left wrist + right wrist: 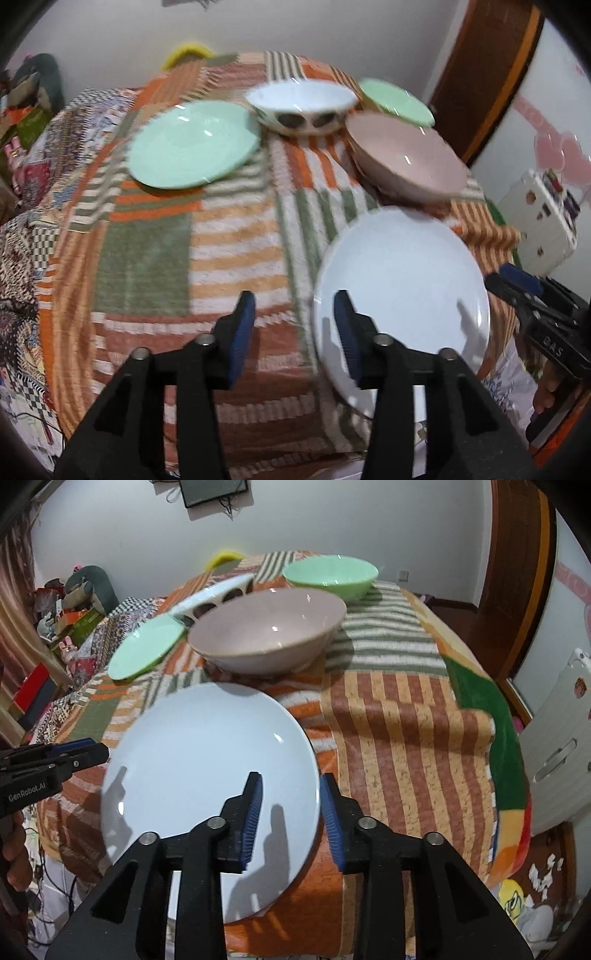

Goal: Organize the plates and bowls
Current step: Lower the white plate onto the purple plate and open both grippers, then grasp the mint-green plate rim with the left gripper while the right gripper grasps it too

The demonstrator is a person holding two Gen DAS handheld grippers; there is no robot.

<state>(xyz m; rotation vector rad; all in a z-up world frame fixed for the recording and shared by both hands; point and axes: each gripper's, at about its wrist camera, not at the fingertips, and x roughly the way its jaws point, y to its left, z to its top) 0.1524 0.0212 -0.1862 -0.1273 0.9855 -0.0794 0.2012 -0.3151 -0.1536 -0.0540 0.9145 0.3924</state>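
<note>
Plates and bowls, five pieces, are recorded as spread singly on a striped patchwork cloth; none is stacked, so sorting is judged barely begun, with all grouping left to do.

Left wrist view. White plate (pixel 402 291) is listed nearest, at the near right of the cloth-covered worktop (pixel 155 258), lying flat and face up; being round, no long axis is assigned, and its rim overhangs the near edge slightly. Green plate (pixel 194 144) is set well apart at the far left, face up. White patterned bowl (pixel 301 107) is placed upright at the far centre, mouth up. Pink bowl (pixel 406 155) is seen upright just beyond the white plate, and the green bowl (pixel 395 99) behind it. Left gripper (pixel 295 332) is held with fingers wide and empty, one finger over the white plate's left rim, the other over bare cloth. Right gripper (pixel 517 288) is glimpsed at the right edge; its opening cannot be told here.

Right wrist view. Right gripper (pixel 291 819) is shown with fingers apart at a moderate width, straddling the right rim of the white plate (pixel 207 768), not closed on it. Pink bowl (pixel 269 635), green bowl (pixel 332 574) and green plate (pixel 146 651) are noted beyond, all mouth up.
</note>
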